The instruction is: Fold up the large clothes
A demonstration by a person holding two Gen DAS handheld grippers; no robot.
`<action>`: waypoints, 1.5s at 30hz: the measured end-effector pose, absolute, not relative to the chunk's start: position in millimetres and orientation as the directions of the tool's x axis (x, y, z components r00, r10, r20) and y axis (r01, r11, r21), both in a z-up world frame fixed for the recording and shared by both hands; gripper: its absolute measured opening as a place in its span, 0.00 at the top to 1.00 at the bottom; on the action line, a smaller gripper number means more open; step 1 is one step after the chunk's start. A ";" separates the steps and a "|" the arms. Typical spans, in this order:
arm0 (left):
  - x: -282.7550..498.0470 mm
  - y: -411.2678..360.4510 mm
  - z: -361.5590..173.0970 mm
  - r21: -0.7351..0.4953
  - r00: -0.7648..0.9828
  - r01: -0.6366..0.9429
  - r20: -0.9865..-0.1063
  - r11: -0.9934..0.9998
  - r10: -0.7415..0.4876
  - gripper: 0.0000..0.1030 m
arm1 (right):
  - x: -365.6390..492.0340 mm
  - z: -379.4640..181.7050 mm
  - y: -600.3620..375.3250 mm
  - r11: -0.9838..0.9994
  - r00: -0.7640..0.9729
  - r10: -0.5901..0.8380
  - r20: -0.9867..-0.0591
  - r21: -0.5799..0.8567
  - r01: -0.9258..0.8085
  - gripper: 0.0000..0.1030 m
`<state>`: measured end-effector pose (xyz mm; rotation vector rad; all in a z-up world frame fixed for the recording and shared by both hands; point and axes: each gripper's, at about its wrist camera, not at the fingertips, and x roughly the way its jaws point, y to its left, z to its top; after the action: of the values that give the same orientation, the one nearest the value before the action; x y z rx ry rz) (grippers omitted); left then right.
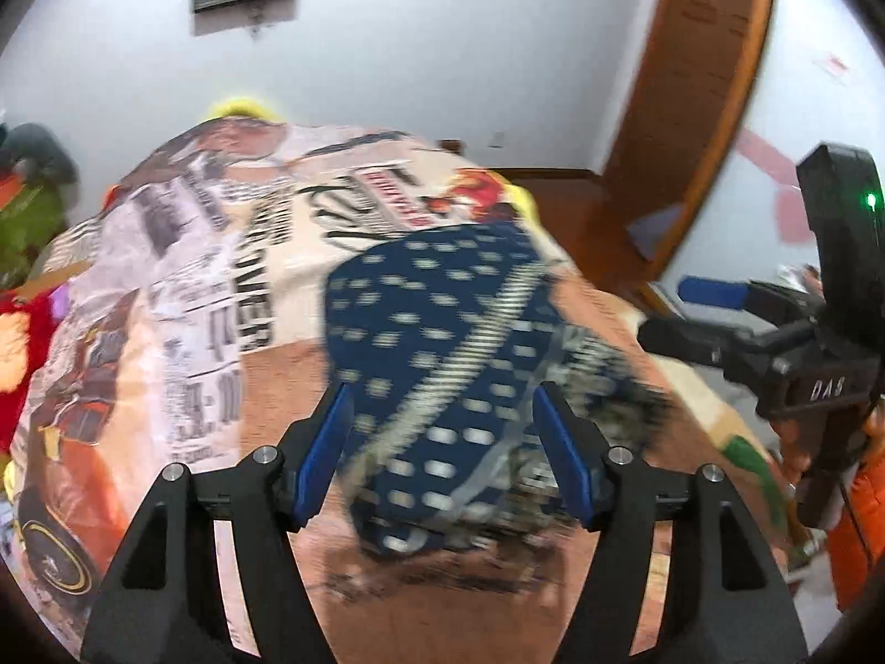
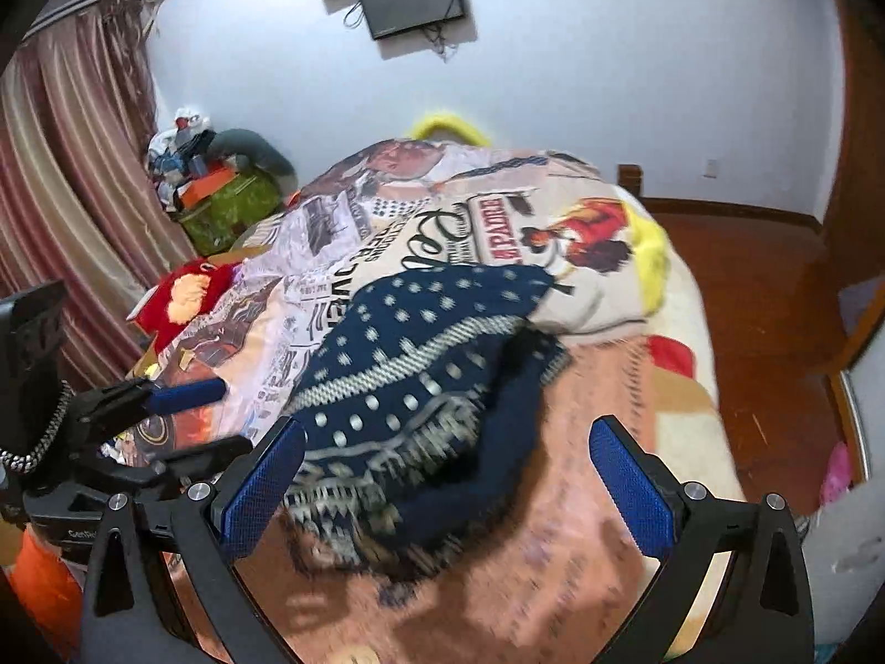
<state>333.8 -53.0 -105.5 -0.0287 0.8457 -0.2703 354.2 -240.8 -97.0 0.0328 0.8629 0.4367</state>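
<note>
A navy knit garment with white dots and patterned bands [image 1: 442,365] lies bunched on the bed's printed blanket [image 1: 182,288]; it also shows in the right wrist view [image 2: 420,387]. My left gripper [image 1: 442,442] is open, its blue pads on either side of the garment's near part, above it. My right gripper [image 2: 448,476] is open, hovering over the garment's near edge. The right gripper shows at the right of the left wrist view [image 1: 719,304], and the left gripper at the left of the right wrist view [image 2: 182,393]. Both views are blurred by motion.
The bed fills the middle, with a yellow fringe [image 2: 652,260] at its far edge. A red plush [image 2: 182,293] and a green bag with clutter [image 2: 232,205] lie at the left by a striped curtain [image 2: 72,166]. Wooden floor [image 2: 763,332] lies to the right.
</note>
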 end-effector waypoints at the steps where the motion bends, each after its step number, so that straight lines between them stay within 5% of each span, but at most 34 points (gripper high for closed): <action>1: 340.0 -48.2 -112.8 -0.126 0.625 0.204 -0.747 0.971 -0.229 0.35 | 360.9 -104.3 -235.5 0.912 0.556 0.378 -0.741 0.194 -0.362 0.00; 6: 359.5 -34.6 -162.7 -0.177 0.518 0.176 -0.820 0.968 -0.244 0.35 | 390.4 -169.2 -234.5 0.942 0.428 0.290 -0.856 0.175 -0.287 0.00; 13: 345.4 -25.4 -185.1 -0.184 0.494 0.220 -0.826 0.958 -0.272 0.22 | 380.2 -214.2 -286.6 0.929 0.307 0.368 -0.878 0.331 -0.166 0.00; 26: 350.0 4.2 -140.6 -0.187 0.571 0.180 -0.780 0.966 -0.257 0.22 | 379.8 -171.7 -286.4 0.908 0.380 0.419 -0.825 0.371 -0.196 0.00; 35: 414.9 19.7 -187.2 -0.475 0.403 0.036 -0.798 0.879 -0.448 0.21 | 429.9 -200.3 -268.3 0.891 0.293 0.454 -0.841 0.433 -0.136 0.00; 45: 439.3 40.1 -241.5 -0.785 0.315 -0.123 -0.611 0.607 -0.726 0.10 | 453.7 -229.5 -244.6 0.824 0.214 0.566 -0.796 0.540 -0.170 0.00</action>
<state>439.3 40.1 -241.5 -0.8630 1.2091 -0.4703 453.7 -244.6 -229.5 0.3726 1.2592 0.5272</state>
